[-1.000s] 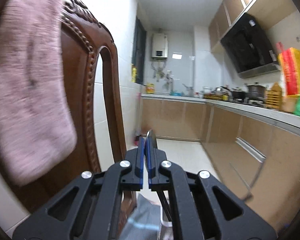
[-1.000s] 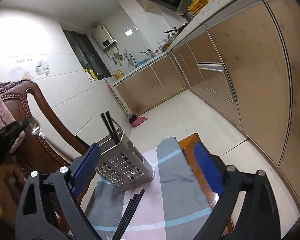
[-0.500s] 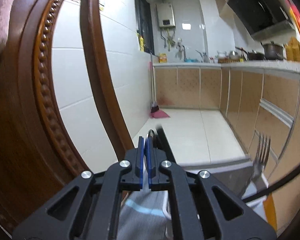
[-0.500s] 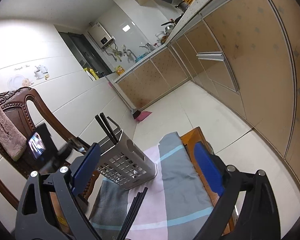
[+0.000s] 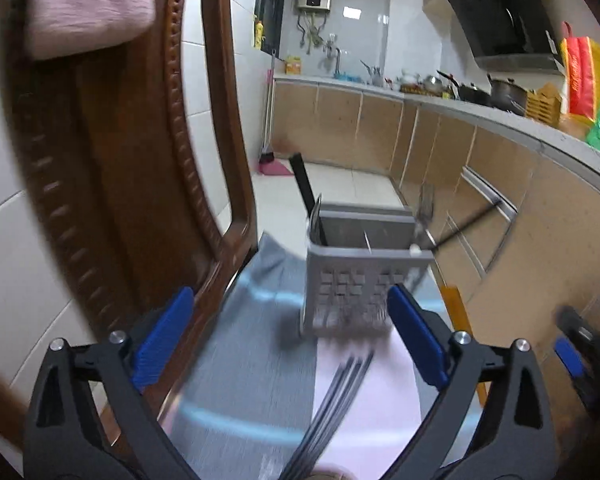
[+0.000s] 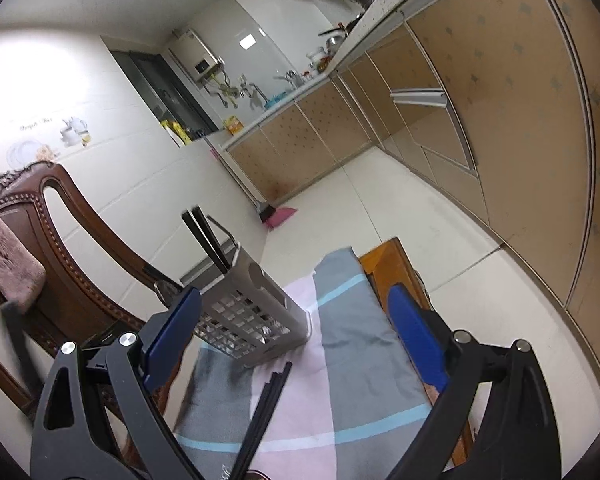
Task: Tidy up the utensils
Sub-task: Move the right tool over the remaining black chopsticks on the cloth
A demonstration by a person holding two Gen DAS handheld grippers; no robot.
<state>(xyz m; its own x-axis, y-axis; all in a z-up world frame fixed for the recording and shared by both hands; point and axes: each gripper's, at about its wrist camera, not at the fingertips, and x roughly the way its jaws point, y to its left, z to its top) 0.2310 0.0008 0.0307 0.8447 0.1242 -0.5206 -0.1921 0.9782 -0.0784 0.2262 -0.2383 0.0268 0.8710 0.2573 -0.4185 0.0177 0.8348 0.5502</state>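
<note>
Change: left gripper (image 5: 286, 342) has dropped from chair-back level toward the worktop; a second ago its jaws were clenched on a thin utensil, now they are opening, nothing between them.
Left jaws: spread wide, released, aimed at the caddy.
Right gripper (image 6: 294, 344): jaws released and wide, empty, hovering over the cloth.
Caddy (image 5: 360, 280): grey perforated utensil holder, upright on the striped cloth (image 5: 244, 364), beside the wooden chair (image 5: 112, 152).
Caddy contents: dark chopsticks (image 6: 206, 238) stand in one end; fork (image 5: 424, 210) at the other end, blurred.
Loose chopsticks (image 6: 262, 412): bundle lying flat on the cloth in front of the caddy.
Towel (image 5: 88, 4): pink, draped on the chair back.
</note>
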